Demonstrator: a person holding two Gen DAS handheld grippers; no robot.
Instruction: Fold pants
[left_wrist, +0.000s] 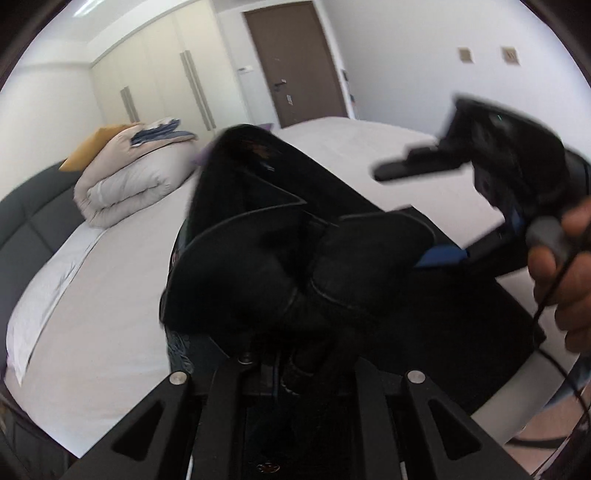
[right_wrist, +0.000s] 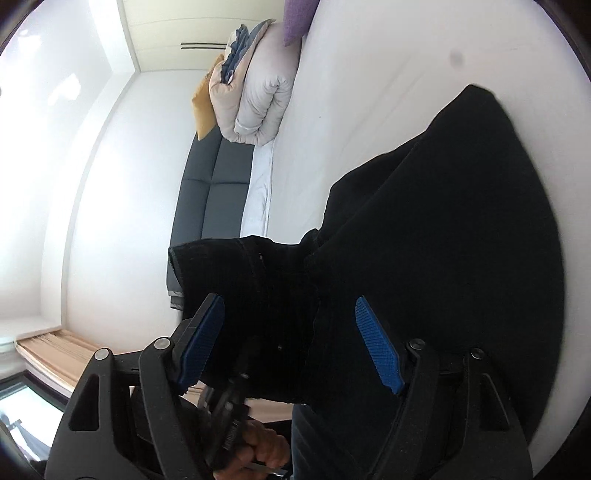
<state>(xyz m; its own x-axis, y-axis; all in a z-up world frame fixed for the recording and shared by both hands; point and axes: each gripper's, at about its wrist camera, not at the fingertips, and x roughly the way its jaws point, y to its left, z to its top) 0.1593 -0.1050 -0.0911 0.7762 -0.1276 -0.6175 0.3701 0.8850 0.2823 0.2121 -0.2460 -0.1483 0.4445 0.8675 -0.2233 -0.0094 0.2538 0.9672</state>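
Note:
The black pants are bunched and lifted over the white bed. My left gripper is shut on a fold of the pants; the cloth hides its fingertips. My right gripper shows at the right of the left wrist view, open, one blue pad beside the cloth. In the right wrist view the right gripper is open, its blue pads wide apart on either side of the pants. The left gripper and the hand holding it show below the cloth.
A folded beige duvet with clothes and a yellow pillow on it lies at the head of the bed by the dark headboard. A brown door and wardrobes stand beyond. A wooden ledge is by the window.

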